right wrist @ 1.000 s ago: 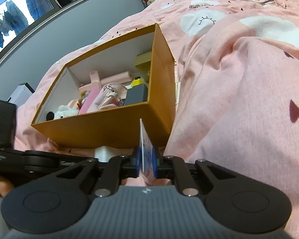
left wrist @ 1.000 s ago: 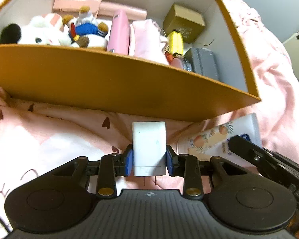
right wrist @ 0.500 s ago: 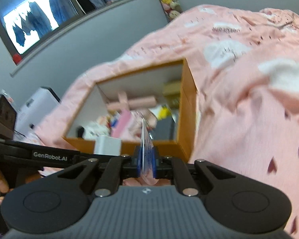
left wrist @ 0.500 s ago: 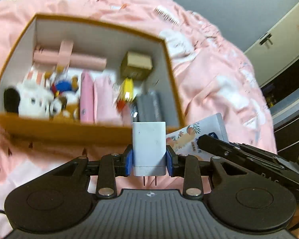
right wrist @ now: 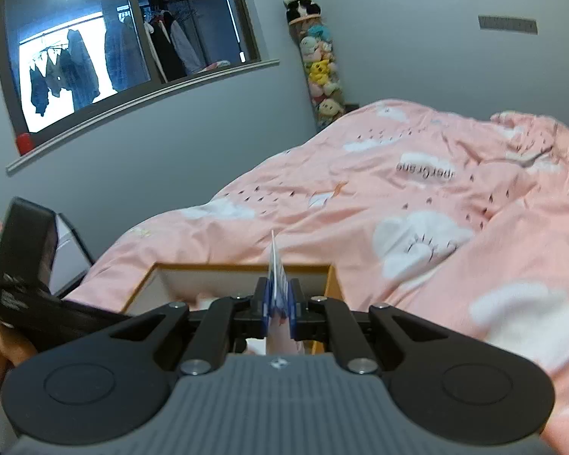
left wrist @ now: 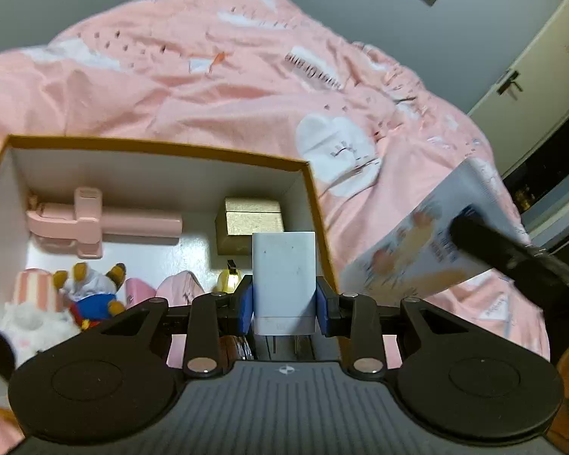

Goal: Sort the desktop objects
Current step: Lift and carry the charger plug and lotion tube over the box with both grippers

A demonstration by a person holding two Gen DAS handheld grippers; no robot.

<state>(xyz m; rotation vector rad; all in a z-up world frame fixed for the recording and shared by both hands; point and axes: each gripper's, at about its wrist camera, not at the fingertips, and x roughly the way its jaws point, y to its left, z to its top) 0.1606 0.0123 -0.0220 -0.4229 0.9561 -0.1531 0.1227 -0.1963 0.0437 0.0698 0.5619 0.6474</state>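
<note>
1. The left gripper (left wrist: 284, 299) sits at six o'clock, its blue pads clamped on both sides of a white charger (left wrist: 283, 276) held upright, prongs pointing back toward the camera.
2. Behind it, from nine o'clock to the centre, an orange box (left wrist: 151, 145) stands open on a pink duvet (left wrist: 216, 91).
3. Inside the box lie a pink holder (left wrist: 95, 225), a gold carton (left wrist: 248, 223), plush toys (left wrist: 83, 292) at eight o'clock and a yellow item (left wrist: 228, 277) just left of the charger.
4. At three o'clock, a flat printed pouch (left wrist: 421, 254) is blurred, with the right gripper (left wrist: 512, 258) over it as a dark bar; its jaws cannot be made out.
5. A door (left wrist: 531, 76) shows at two o'clock.
</note>
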